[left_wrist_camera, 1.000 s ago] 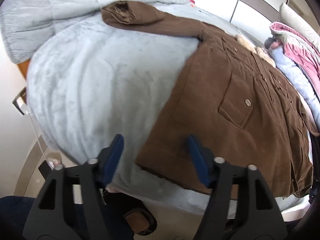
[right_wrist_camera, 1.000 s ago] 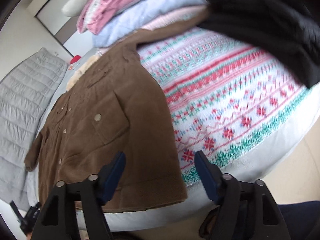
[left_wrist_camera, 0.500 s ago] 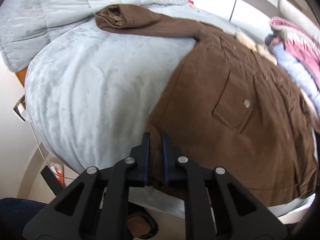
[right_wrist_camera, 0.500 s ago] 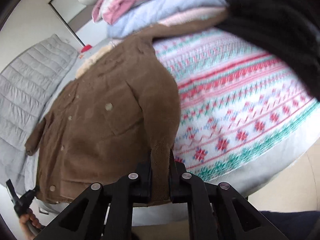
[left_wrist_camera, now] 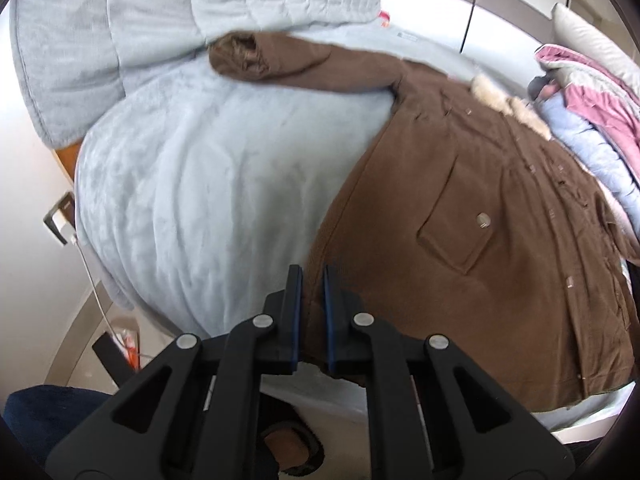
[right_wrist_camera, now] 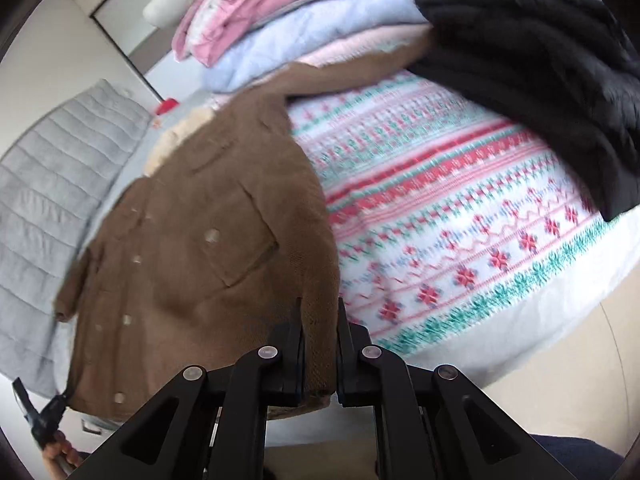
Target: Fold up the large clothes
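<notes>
Left gripper (left_wrist_camera: 312,276) jaws pinched on hem corner of brown coat (left_wrist_camera: 480,248) at near edge of bed (left_wrist_camera: 200,184); right gripper (right_wrist_camera: 319,312) jaws clamp other corner. Step: hem grasped. Next: carry hem toward fur collar (left_wrist_camera: 508,100), evenly. Left view alone shows outstretched sleeve (left_wrist_camera: 304,64); right view alone shows patterned blanket (right_wrist_camera: 460,216), black garment (right_wrist_camera: 540,64).

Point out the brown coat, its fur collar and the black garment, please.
brown coat (left_wrist_camera: 500,280): left wrist view, on the front panel below the pocket.
fur collar (left_wrist_camera: 506,102): left wrist view, on the pale fur trim.
black garment (right_wrist_camera: 540,60): right wrist view, on its quilted middle.
</notes>
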A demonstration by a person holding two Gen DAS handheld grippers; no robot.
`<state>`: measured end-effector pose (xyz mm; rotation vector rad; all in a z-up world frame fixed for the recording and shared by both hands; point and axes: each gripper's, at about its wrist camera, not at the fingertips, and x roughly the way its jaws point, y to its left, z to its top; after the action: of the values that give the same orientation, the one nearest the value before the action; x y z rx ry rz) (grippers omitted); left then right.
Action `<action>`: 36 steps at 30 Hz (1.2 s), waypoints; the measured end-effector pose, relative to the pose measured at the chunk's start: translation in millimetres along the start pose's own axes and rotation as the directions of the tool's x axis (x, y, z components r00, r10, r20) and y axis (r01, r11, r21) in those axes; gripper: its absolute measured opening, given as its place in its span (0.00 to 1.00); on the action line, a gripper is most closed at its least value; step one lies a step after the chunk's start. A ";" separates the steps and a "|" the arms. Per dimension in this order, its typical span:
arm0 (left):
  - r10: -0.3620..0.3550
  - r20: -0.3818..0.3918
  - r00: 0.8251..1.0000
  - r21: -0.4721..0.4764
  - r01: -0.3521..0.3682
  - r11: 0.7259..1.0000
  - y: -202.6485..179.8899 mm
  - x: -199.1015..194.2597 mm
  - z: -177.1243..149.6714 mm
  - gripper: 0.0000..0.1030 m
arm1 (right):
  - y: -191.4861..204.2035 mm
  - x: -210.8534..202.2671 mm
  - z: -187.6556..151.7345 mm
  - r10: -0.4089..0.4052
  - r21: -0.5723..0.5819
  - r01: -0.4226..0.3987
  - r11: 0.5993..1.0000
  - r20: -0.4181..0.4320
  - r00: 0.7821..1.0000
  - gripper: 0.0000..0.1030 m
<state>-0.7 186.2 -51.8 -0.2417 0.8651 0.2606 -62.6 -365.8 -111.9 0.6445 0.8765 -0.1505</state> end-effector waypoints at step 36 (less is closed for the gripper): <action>-0.119 -0.105 0.987 0.232 0.140 0.963 -257.9 105.9 139.1 0.71 | 44.2 126.6 228.0 -0.270 -0.094 0.274 0.957 0.052 0.961 0.64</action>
<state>247.4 0.4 -20.1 -0.0855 0.9565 0.0219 187.5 -446.2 -80.8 0.4228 0.9267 -0.3636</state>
